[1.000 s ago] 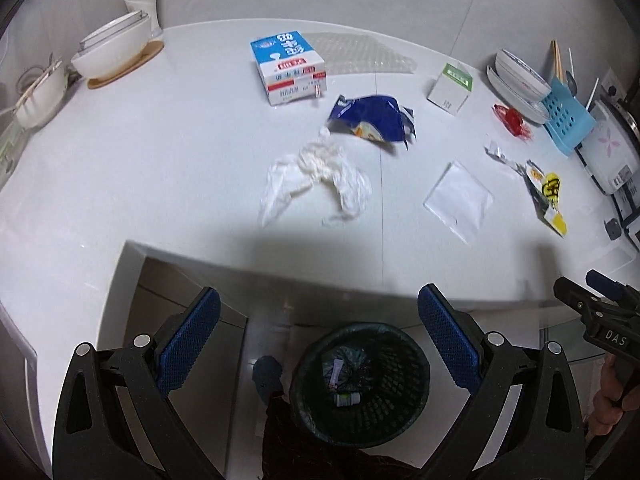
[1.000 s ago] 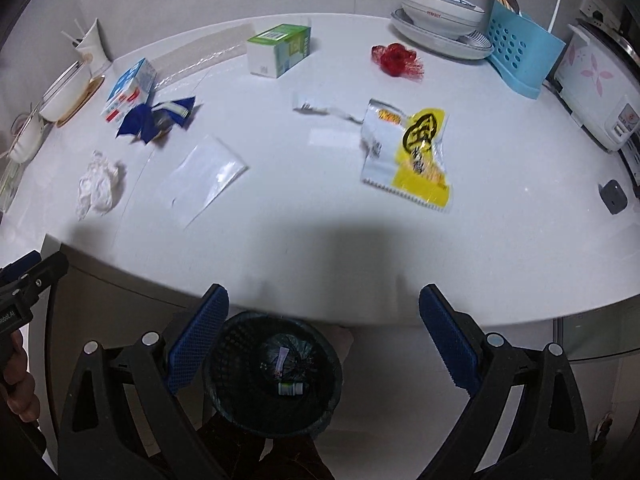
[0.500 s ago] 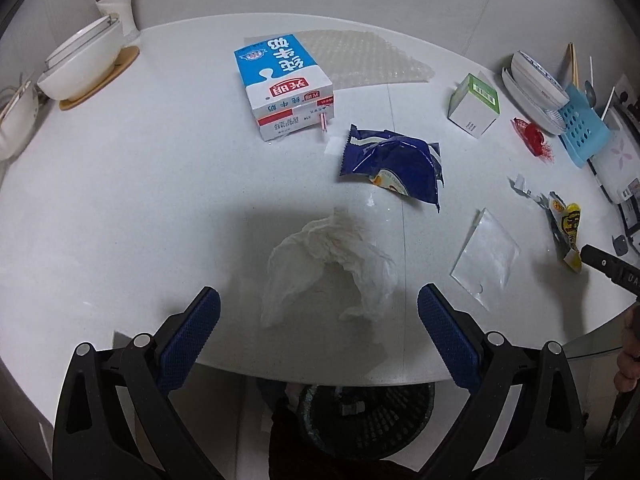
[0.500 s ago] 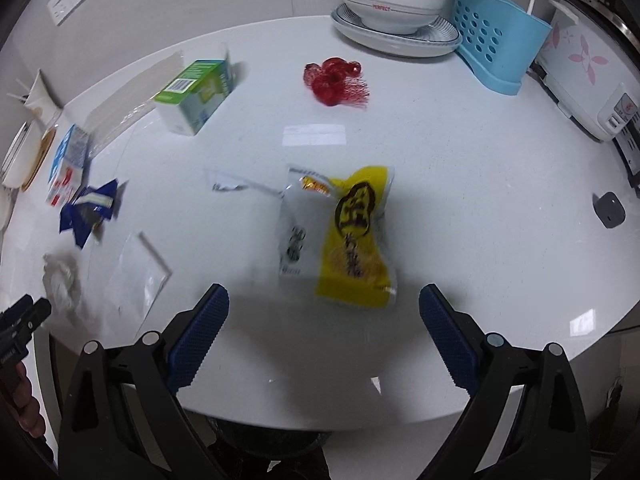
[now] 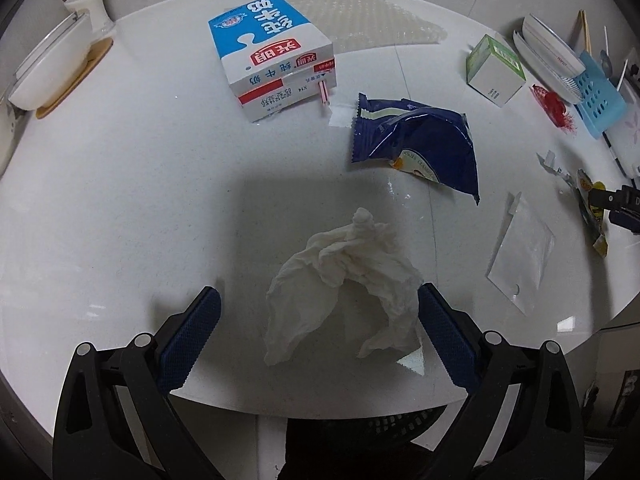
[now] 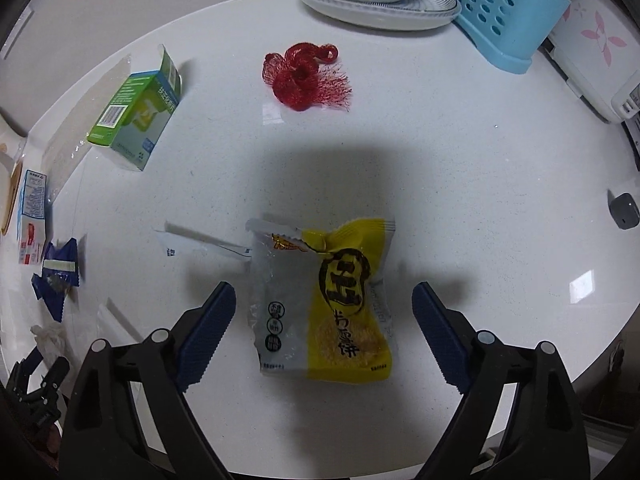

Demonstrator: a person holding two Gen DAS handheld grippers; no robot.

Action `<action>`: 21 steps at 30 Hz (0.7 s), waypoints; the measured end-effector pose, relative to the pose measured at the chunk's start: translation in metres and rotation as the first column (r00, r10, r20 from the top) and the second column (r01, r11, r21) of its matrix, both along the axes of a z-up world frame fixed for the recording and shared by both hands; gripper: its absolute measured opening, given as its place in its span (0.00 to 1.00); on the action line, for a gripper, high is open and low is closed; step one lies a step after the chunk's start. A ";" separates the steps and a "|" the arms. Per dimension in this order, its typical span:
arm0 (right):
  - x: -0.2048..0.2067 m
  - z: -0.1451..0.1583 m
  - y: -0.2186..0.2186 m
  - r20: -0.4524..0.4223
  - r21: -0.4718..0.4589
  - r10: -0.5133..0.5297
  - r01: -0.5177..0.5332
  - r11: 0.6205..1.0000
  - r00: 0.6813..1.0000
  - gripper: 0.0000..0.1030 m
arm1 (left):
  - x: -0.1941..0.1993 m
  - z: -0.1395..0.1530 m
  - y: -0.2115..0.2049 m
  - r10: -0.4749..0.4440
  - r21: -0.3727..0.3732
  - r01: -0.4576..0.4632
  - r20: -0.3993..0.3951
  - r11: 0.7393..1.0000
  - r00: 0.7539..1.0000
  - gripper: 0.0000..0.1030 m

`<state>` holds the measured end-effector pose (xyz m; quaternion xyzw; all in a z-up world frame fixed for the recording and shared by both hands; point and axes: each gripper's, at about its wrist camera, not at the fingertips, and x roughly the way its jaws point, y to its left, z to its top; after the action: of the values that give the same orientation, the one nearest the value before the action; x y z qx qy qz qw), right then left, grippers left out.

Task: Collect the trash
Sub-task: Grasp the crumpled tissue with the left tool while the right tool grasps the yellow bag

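The crumpled white tissue (image 5: pixel 344 280) was a twisted wad on the white counter (image 5: pixel 120 184), lying between the wide-apart pads of the left gripper (image 5: pixel 318 338), nothing pinched. The yellow-and-clear snack wrapper (image 6: pixel 320 300) lay flat, long axis running away from the camera, torn end pointing far. The right gripper (image 6: pixel 322 334) straddled it, jaws just narrowing a bit, pads not touching.

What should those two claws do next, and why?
Probably lower and close both. The left gripper is open around the tissue; the right gripper, jaws just narrowing, straddles the yellow wrapper without pressing it. Neither holds anything yet.
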<state>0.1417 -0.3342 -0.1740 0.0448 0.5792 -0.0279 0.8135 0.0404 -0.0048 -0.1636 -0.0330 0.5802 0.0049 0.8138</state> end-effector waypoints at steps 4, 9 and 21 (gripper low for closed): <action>0.010 -0.006 -0.001 -0.033 0.006 -0.025 0.025 1.000 0.999 0.77 | 0.004 -0.001 -0.005 -0.021 0.039 0.021 -0.012 0.999 1.000 0.77; 0.014 -0.013 0.000 -0.049 -0.001 -0.040 0.040 0.999 0.998 0.70 | 0.007 0.005 -0.009 -0.041 0.051 0.041 -0.006 0.998 0.999 0.48; 0.013 -0.012 0.004 -0.053 -0.028 -0.060 0.058 0.998 0.997 0.46 | 0.008 0.009 -0.007 -0.044 0.023 0.044 -0.007 0.999 0.999 0.07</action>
<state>0.1543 -0.3305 -0.1857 0.0504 0.5991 -0.0606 0.7968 0.0483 -0.0119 -0.1549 -0.0108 0.5831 -0.0060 0.8123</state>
